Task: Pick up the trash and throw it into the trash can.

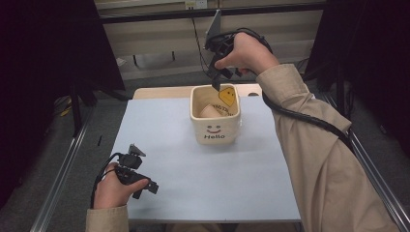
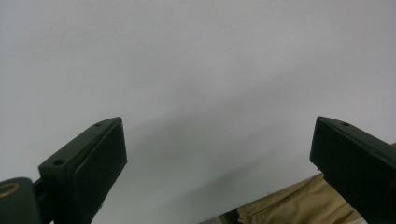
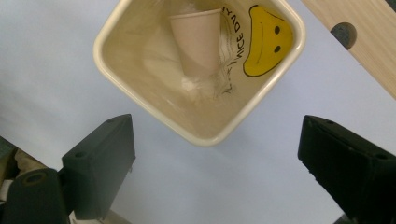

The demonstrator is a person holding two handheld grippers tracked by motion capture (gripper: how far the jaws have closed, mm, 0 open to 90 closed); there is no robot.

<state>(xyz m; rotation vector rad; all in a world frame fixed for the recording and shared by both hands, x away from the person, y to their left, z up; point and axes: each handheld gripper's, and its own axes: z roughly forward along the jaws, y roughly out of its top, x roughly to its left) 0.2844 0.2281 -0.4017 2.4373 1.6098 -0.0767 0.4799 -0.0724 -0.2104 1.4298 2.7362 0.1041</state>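
The cream bin (image 1: 215, 125) reads "Hello" under a smiley on its front; inside, "NICE DAY" beside a yellow smiley

A pale blue mat (image 1: 203, 164) covers a wooden table (image 1: 159, 92) framed by metal rails (image 1: 60, 181); dark curtains (image 1: 48, 63) hang at both sides, a beige wall (image 1: 159, 34) stands behind, over grey floor (image 1: 96, 116)

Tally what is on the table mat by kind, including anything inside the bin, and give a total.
Square cream bin with smiley print: 1
Paper cup lying inside the bin: 1
Crumpled white wrapper under the cup: 1
Total: 3
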